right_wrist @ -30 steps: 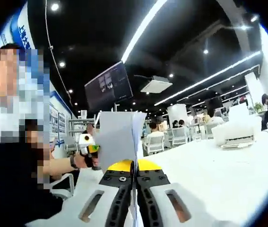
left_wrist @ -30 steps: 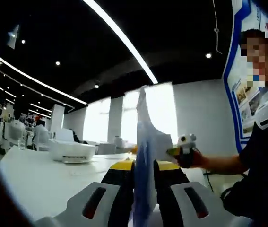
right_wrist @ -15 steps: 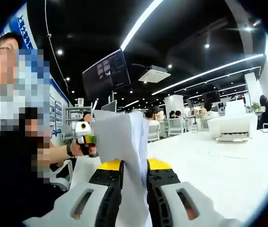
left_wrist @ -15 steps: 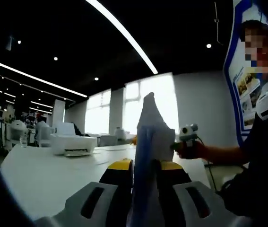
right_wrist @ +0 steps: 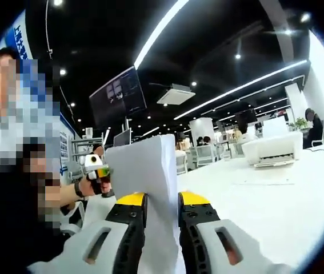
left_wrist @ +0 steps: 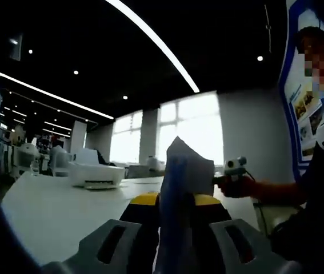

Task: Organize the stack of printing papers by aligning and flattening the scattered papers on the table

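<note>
My left gripper has black jaws tipped in yellow, set in pale grey shells with dark oval slots. My right gripper matches it, with small screws just behind its yellow tips. I wear a black top, sleeve short.

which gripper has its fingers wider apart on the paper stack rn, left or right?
The right gripper: its fingers stand visibly apart with the paper stack between them. The left gripper pinches its end of the stack more narrowly.
</note>
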A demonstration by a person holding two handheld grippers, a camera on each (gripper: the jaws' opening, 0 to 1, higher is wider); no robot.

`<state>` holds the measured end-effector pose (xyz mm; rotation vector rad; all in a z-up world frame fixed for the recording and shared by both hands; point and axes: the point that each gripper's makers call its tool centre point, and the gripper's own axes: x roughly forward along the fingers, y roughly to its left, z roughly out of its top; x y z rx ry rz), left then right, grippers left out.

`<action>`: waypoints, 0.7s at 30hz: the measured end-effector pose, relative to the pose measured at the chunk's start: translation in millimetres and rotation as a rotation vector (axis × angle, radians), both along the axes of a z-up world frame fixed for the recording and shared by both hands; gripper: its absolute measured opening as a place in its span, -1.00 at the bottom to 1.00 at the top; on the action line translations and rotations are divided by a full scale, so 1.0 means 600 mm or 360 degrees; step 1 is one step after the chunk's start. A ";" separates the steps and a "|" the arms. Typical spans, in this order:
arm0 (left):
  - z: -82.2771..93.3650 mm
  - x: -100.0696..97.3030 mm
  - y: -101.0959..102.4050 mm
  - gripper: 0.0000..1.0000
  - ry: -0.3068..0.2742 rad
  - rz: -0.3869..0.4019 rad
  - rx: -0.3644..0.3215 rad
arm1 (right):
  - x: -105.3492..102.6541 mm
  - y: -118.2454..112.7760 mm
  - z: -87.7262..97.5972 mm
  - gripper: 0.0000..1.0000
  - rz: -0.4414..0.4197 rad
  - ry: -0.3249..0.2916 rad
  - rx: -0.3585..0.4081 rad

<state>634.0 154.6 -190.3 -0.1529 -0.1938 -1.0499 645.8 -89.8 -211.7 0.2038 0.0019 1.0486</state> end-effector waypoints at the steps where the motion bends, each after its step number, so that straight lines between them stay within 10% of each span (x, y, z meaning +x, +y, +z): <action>1: -0.004 0.000 -0.005 -0.51 0.0003 -0.0005 0.0007 | 0.000 0.001 -0.001 -0.66 0.0002 0.0003 0.0001; 21: -0.016 0.006 -0.044 -0.44 0.0053 -0.0034 0.0012 | -0.006 0.013 -0.004 -0.64 -0.0052 0.0007 -0.0030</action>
